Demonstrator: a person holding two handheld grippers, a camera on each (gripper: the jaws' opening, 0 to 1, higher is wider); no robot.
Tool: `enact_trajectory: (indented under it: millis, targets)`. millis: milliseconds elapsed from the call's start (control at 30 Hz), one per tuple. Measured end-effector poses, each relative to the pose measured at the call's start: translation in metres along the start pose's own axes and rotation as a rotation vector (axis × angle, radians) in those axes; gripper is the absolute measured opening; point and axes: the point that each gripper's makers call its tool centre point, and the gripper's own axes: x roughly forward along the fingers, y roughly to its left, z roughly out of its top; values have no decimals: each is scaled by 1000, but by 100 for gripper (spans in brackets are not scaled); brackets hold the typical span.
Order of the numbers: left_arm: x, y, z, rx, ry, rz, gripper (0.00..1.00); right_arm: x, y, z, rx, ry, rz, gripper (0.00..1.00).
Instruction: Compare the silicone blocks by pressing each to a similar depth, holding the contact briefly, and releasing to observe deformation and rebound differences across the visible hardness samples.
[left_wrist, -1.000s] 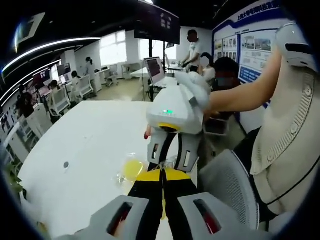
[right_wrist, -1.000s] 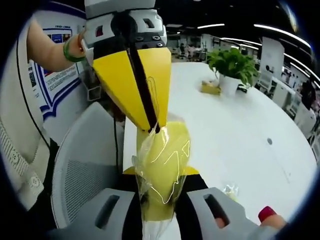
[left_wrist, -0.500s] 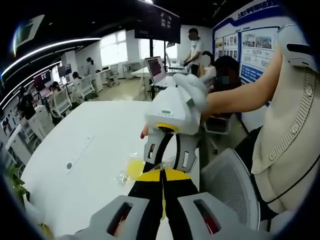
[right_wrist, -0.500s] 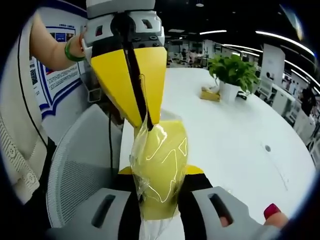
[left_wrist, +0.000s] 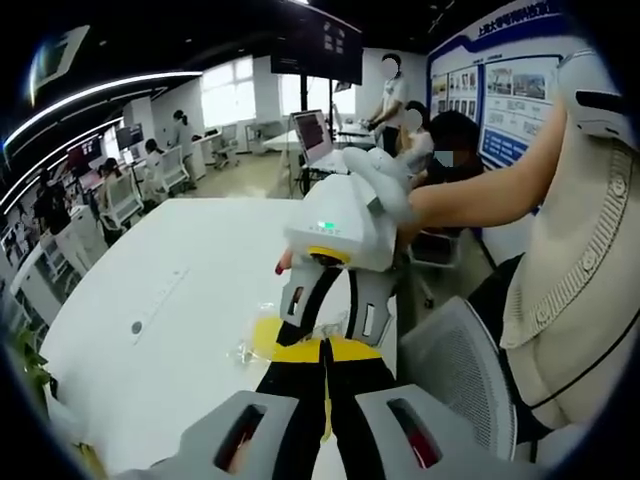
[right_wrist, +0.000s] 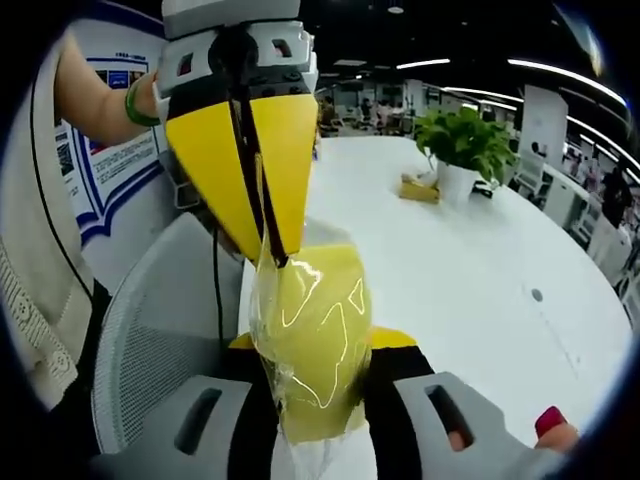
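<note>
Right gripper view: right gripper (right_wrist: 312, 400) pinches a bagged yellow silicone block (right_wrist: 312, 335) — left gripper (right_wrist: 262, 240), jaws pressed together, nips the bag top, above the desk (right_wrist: 480, 270) edge.

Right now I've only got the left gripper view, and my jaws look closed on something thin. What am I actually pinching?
Observer: In the right gripper view, the left gripper is shut on the top edge of a clear plastic bag.
Operator: What's in the bag?
Observer: A yellow silicone block, with the film wrapped tightly around it.
Operator: Is the other gripper on it?
Observer: Yes. The right gripper has its jaws on either side of the block's lower part, closed on it through the bag, and the block is held up off the white table.
</note>
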Motion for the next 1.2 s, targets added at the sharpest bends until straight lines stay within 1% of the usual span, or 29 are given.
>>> enact_trajectory:
  millis: [167, 233, 333, 500, 567, 667, 767, 867, 933, 1033, 1133, 1167, 1200]
  targets:
    - [1, 4, -2, -24, 4, 3, 0, -1, 1, 3, 10, -19, 0, 36]
    - [2, 5, -5, -31, 8, 5, 0, -1, 0, 4, 28, -28, -6, 42]
    - [3, 6, -7, -41, 14, 7, 0, -1, -1, 2, 56, -21, -17, 52]
    - [5, 7, -9, -48, 24, 7, 0, -1, 0, -6, 80, -25, -31, 59]
    - [6, 7, -9, -47, 28, 7, 0, -3, 1, -6, 99, -44, -41, 61]
    - [6, 9, -11, -46, 36, 9, 0, -10, -1, -1, 127, -101, -77, 66]
    - [7, 12, -14, -53, 41, 16, 0, -27, -5, 3, 176, -190, -134, 69]
    - [8, 15, -20, -65, 55, 13, 0, -43, -7, 0, 229, -239, -177, 68]
    - [11, 19, -27, -73, 69, 16, 0, -57, -7, -3, 253, -278, -210, 67]
    - [14, 25, -34, -96, 72, 22, 0, -81, -6, -8, 324, -344, -257, 66]
    - [16, 29, -41, -110, 79, 24, 0, -103, -5, -13, 356, -388, -311, 66]
    - [17, 31, -44, -114, 81, 27, 0, -109, -3, -16, 359, -386, -323, 66]
    - [17, 35, -47, -123, 82, 34, 0, -118, -4, -18, 368, -397, -357, 66]
